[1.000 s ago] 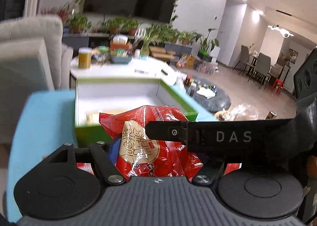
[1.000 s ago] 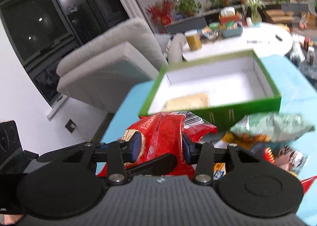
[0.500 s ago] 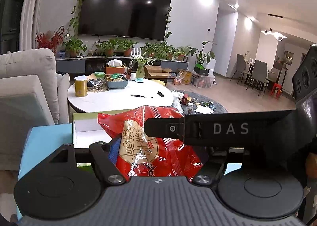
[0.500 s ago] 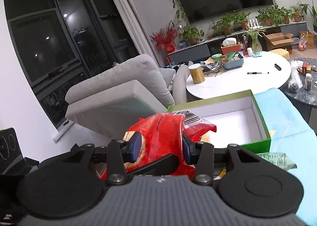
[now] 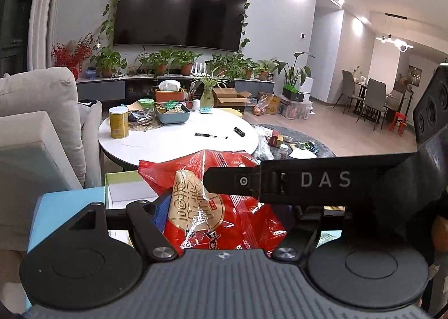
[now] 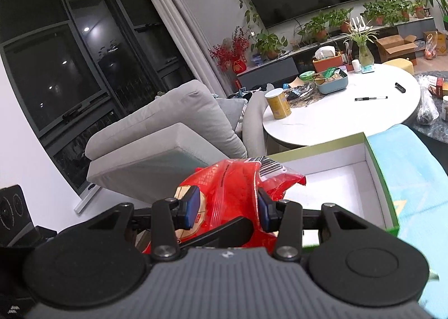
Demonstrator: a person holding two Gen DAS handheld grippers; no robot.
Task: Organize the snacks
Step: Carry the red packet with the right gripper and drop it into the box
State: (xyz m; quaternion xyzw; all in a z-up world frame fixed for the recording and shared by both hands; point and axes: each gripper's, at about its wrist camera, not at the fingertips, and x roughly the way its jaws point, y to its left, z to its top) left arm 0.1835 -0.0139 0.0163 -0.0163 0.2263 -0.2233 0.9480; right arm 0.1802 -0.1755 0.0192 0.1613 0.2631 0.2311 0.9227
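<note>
My left gripper [image 5: 224, 215] is shut on a red snack bag [image 5: 212, 207] with a tan round label. My right gripper [image 6: 228, 207] is shut on the same red snack bag [image 6: 229, 193], and its black body crosses the left wrist view [image 5: 308, 181]. The bag is held up in front of an open green box with a white inside [image 6: 336, 176]; the box's left corner shows in the left wrist view [image 5: 123, 190]. The box stands on a light blue cloth [image 6: 414, 179].
A grey sofa [image 6: 173, 134] stands to the left. Beyond the box is a round white table [image 5: 173, 139] with a yellow can [image 5: 119, 123], a blue tray and a pen. A dark low table with jars [image 5: 291, 148] stands further right.
Both grippers have risen with the red bag between them. The box and the loose snacks beside it have dropped low in both views; more of the room shows.
</note>
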